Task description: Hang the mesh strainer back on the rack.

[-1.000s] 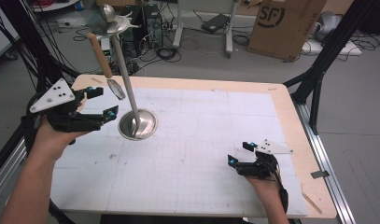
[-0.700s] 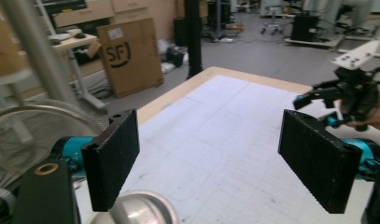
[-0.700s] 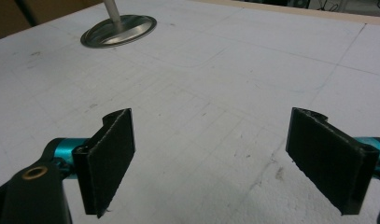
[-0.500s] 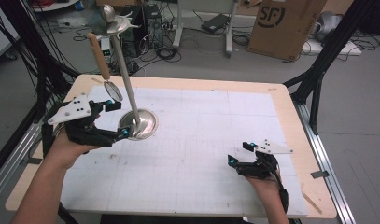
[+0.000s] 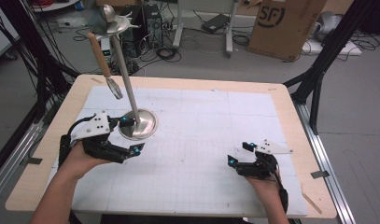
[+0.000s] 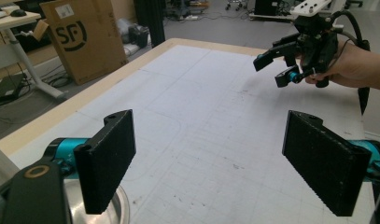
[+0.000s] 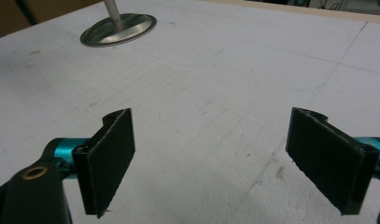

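Metal stand: round polished base on the white mat of the table, at about 10 o'clock from mat centre in the high view; slim pole rising tilted toward 11 o'clock, topped by a small metal dish and ball. Magnifying glass with wooden handle: hanging beside the pole, lens lowest, at 11 o'clock from the base, apart from the mat.

Left gripper: held in a hand at 8 o'clock from the base, just beside it, one fingertip at the base rim, the other over bare mat. Jaws released, spread wide, just been opening; nothing between them. Base edge visible beside the left pad in the left gripper view.

Right gripper: resting low at 4 o'clock on the mat, well apart from the stand. Jaws released, wide, bare mat between the pads. Stand base at 11 o'clock in the right gripper view.

Cardboard box: on the floor beyond the table, at 1 o'clock.
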Demonstrator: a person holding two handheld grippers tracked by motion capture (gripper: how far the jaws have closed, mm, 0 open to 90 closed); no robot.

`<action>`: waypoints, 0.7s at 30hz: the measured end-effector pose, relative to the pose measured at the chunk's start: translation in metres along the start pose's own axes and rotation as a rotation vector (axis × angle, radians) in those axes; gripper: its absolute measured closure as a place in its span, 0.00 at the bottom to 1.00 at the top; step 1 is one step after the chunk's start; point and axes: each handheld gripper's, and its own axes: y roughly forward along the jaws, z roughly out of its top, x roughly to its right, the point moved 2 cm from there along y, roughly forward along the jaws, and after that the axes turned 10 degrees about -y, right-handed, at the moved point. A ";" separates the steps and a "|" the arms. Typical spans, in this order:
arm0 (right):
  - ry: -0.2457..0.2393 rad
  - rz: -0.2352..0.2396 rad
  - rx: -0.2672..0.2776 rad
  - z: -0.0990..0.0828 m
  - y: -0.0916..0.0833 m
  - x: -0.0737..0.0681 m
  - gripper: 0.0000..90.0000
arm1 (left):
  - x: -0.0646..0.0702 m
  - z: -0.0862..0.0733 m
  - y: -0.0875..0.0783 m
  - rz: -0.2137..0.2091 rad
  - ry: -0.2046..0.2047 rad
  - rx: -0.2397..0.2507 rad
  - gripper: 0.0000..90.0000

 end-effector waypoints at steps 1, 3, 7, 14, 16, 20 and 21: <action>0.001 -0.001 0.000 0.000 0.000 0.000 0.16 | 0.000 -0.003 0.001 0.000 -0.006 0.002 0.20; 0.002 0.001 -0.002 0.000 0.000 0.000 0.16 | 0.000 -0.010 0.004 -0.004 -0.019 0.001 0.20; 0.000 0.002 -0.004 -0.001 0.001 0.000 0.16 | 0.000 -0.023 0.010 0.008 -0.024 -0.015 0.19; -0.003 0.002 0.001 0.000 0.000 0.000 0.16 | 0.001 -0.038 0.015 0.016 -0.037 -0.006 0.18; -0.006 0.001 0.000 0.000 0.000 -0.001 0.16 | 0.001 -0.043 0.013 0.020 -0.042 0.002 0.18; -0.005 0.006 -0.001 0.000 0.001 -0.001 0.16 | -0.001 -0.050 0.013 0.039 -0.052 -0.018 0.18; -0.005 0.006 -0.001 0.000 0.001 -0.002 0.16 | -0.002 -0.051 0.012 0.044 -0.052 -0.015 0.18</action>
